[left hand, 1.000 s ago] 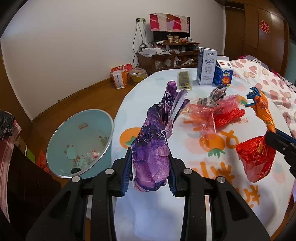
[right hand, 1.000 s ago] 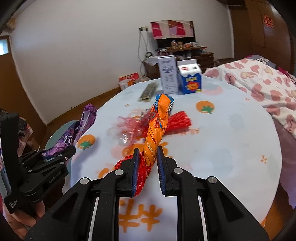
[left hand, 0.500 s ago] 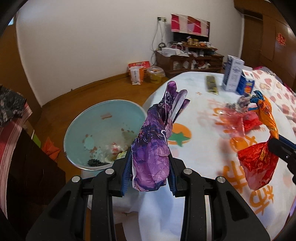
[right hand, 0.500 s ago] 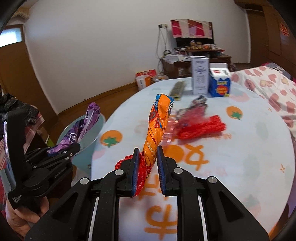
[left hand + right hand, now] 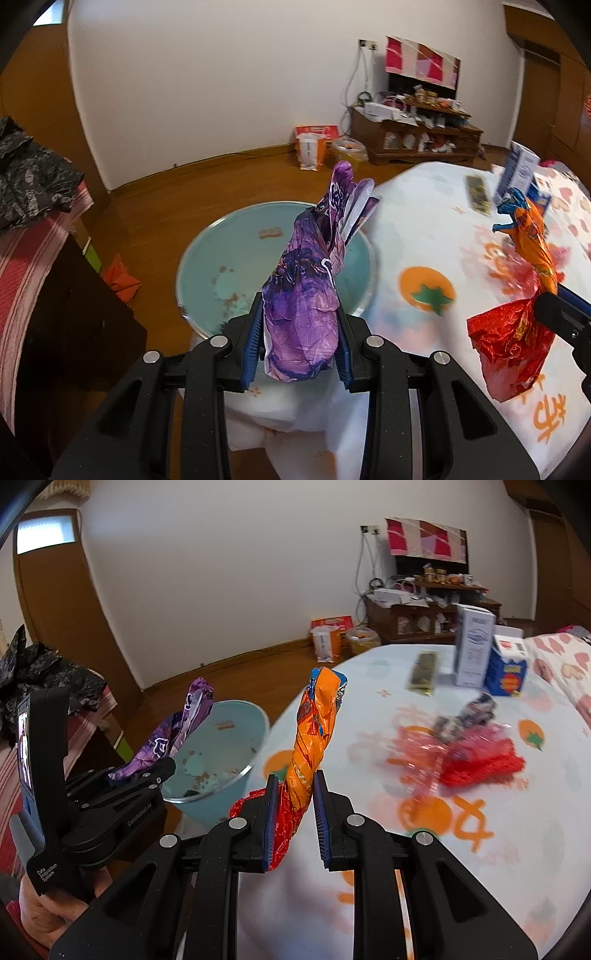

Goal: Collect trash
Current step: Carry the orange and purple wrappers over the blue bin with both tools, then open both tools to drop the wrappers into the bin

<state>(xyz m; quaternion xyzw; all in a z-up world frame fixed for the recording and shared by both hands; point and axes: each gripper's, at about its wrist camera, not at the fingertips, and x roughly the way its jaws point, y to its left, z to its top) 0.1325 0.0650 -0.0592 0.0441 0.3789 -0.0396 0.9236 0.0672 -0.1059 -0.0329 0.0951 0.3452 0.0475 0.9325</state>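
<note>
Purple wrapper (image 5: 303, 302) clamped upright in left claw (image 5: 300, 347), above near rim of light blue bin (image 5: 207, 258) on floor left of desk (image 5: 424, 236). Orange wrapper (image 5: 308, 753) pinched in right claw (image 5: 295, 819), over desk's left edge. Red netting (image 5: 480, 764), two cartons (image 5: 474, 650) farther right on desk.

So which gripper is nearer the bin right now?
Left. The left gripper holds the purple wrapper right at the bin rim; the right gripper, with the orange wrapper, is farther over, above the table.
</note>
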